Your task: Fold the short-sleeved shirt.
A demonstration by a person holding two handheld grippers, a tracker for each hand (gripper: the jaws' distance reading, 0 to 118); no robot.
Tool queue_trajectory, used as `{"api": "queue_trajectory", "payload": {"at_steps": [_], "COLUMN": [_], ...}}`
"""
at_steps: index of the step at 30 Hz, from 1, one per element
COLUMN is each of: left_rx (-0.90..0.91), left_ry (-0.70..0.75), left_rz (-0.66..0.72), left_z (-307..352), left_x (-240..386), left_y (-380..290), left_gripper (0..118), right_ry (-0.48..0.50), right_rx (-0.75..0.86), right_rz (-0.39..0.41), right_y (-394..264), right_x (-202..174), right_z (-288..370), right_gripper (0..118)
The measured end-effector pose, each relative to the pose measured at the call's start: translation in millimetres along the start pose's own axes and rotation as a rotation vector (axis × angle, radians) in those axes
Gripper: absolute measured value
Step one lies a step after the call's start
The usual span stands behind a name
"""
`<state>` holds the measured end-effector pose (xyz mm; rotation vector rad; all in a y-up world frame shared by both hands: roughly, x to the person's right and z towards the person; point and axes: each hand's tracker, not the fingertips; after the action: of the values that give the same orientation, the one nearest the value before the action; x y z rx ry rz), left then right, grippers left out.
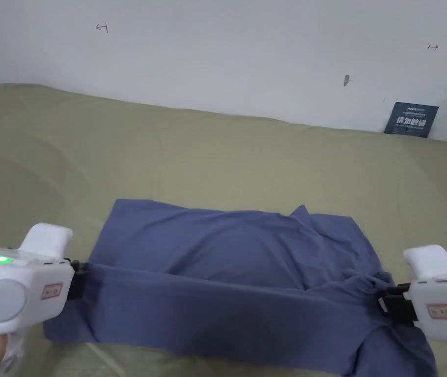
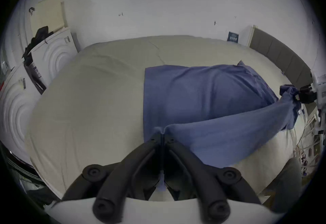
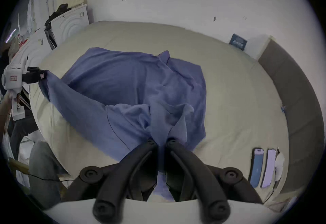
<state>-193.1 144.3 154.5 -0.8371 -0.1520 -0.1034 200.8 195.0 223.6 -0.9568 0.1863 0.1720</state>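
Note:
A blue short-sleeved shirt [image 1: 227, 265] lies on the olive-green bed [image 1: 193, 152], its near edge lifted and stretched between both grippers. My left gripper [image 1: 81, 280] is shut on the shirt's left near corner; in the left gripper view the jaws [image 2: 162, 135] pinch a thin blue edge of the shirt [image 2: 202, 90]. My right gripper [image 1: 383, 299] is shut on bunched cloth at the right near corner, and in the right gripper view blue fabric [image 3: 141, 86] runs down between the closed jaws [image 3: 160, 141]. The far half of the shirt rests flat on the bed.
A white wall [image 1: 227, 49] stands behind the bed, with a dark blue card [image 1: 411, 119] leaning against it at the right. White cabinets [image 2: 53, 51] stand left of the bed. Two phones [image 3: 262, 167] lie near the bed's right edge, beside a brown headboard [image 3: 291, 86].

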Motion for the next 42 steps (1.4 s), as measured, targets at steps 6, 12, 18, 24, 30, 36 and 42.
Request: {"api": "queue_trajectory", "payload": {"at_steps": [6, 12, 18, 24, 30, 36, 42], "left_rx": [-0.104, -0.025, 0.232, 0.251, 0.139, -0.003, -0.113], "left_ry": [0.051, 0.03, 0.063, 0.129, 0.061, -0.021, 0.027], "left_rz": [-0.036, 0.084, 0.207, 0.229, 0.208, 0.261, 0.271], "left_z": [-68.7, -42.3, 65.4, 92.6, 66.3, 2.6, -62.0], "left_x": [4.7, -24.0, -31.6, -16.6, -9.2, -13.1, -16.7], "left_y": [1.9, 0.9, -25.2, -84.7, -90.4, -49.3, -45.3], "left_gripper": [4, 84, 83, 1, 6, 98, 92], "right_ry": [0.024, -0.056, -0.035, -0.139, -0.07, -0.063, -0.09], "right_rx": [-0.04, 0.144, 0.435, 0.429, 0.37, 0.346, 0.273], "right_rz": [-0.088, -0.116, -0.237, -0.291, -0.241, -0.28, -0.341], "right_y": [10.4, -14.3, -84.9, -142.8, -144.4, -139.8, -143.2], "right_x": [19.3, 17.4, -18.8, -57.7, -62.0, -47.8, -18.0], "right_z": [-63.9, -29.7, 58.5, 82.2, 71.9, 69.1, 52.9], "right_gripper": [21, 81, 81, 0, 0, 0, 0]}}
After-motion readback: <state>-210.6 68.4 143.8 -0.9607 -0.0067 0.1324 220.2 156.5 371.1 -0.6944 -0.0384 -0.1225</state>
